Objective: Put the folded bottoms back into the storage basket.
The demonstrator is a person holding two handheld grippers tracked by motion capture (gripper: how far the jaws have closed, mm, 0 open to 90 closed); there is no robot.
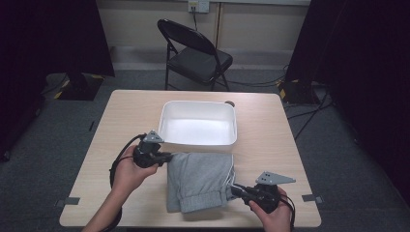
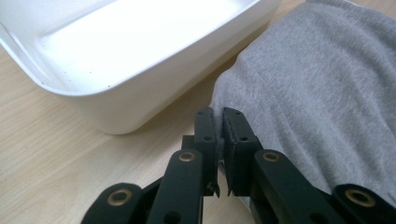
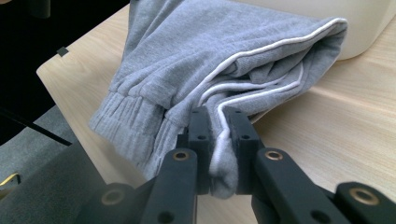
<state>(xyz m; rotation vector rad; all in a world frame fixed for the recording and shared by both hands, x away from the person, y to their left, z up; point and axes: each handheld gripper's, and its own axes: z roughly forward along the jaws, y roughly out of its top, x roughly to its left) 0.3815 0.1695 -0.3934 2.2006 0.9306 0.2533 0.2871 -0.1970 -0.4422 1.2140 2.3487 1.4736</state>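
Observation:
Folded grey sweatpants [image 1: 200, 180] with white piping lie on the wooden table [image 1: 130, 116], just in front of a white plastic tub [image 1: 198, 123]. My left gripper [image 1: 167, 157] is shut on the pants' left edge, the fabric pinched between its jaws [image 2: 219, 135]; the grey sweatpants [image 2: 317, 84] spread to the right there, the white tub [image 2: 140, 56] at upper left. My right gripper [image 1: 236, 188] is shut on the right edge near the ribbed cuff, with cloth and white piping clamped between the jaws [image 3: 218, 140]. The sweatpants [image 3: 224, 51] stretch away from it toward the tub [image 3: 364, 23].
A black folding chair [image 1: 196, 55] stands beyond the table's far edge. Dark curtains hang at both sides, and cables run over the floor at right. Tape marks [image 1: 71, 200] sit at the table's near corners.

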